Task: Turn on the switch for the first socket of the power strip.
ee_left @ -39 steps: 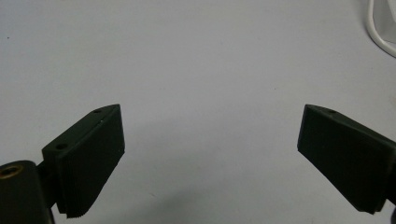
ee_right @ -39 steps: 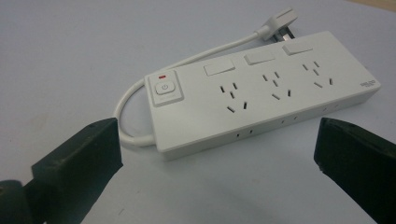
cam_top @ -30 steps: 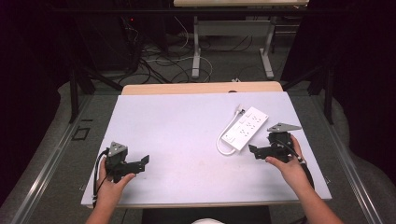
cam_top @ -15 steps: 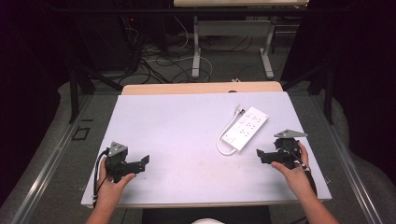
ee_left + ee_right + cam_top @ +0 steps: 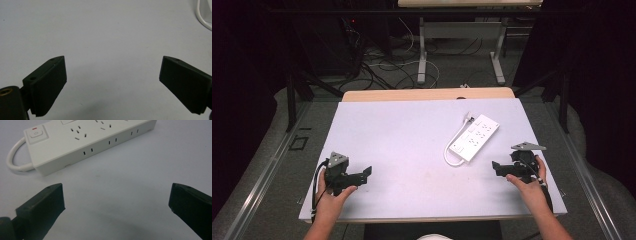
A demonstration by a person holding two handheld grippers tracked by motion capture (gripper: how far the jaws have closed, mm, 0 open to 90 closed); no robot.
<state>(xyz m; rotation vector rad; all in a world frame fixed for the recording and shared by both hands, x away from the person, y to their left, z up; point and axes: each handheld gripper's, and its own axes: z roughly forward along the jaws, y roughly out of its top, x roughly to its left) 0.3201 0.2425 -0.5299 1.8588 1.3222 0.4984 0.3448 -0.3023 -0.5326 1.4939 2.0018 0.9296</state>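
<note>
White table [image 5: 412, 130] carries a power strip [image 5: 474, 137] at far right; the right gripper [image 5: 501, 168], jaws wide, faces it from nearby, seemingly for access, while the left gripper [image 5: 362, 174] rests wide at near left.

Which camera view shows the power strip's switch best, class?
The right gripper view: the switch sits close and sharp at the end of the power strip, beside its cord. The high view shows the whole power strip small, its switch too tiny to make out. The left gripper view catches a bit of white cord.

A white power strip [image 5: 475, 137] lies near the right gripper [image 5: 498, 166] (left gripper [image 5: 366, 172] well apart).
</note>
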